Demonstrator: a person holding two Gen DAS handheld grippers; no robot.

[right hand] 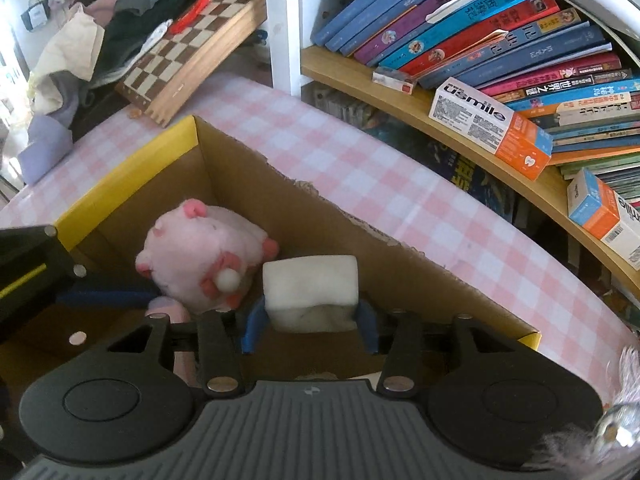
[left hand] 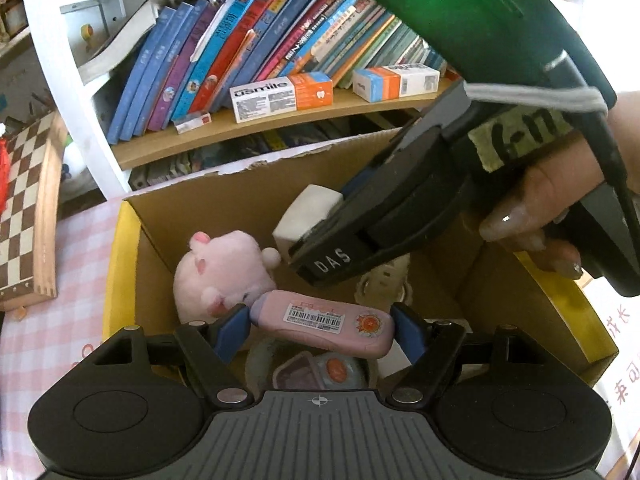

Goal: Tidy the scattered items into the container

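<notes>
Grippers both inside cardboard box (right hand: 240, 184) walls: left (left hand: 320, 326) clamps pink tube (left hand: 324, 322), right (right hand: 310, 320) clamps white block (right hand: 310, 286).

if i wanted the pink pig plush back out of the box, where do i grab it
Probably from above, across the round body of the pink pig plush. It lies on its side in the cardboard box corner, walls close on two sides, the white block and pink tube nearby; only its top is open.
</notes>
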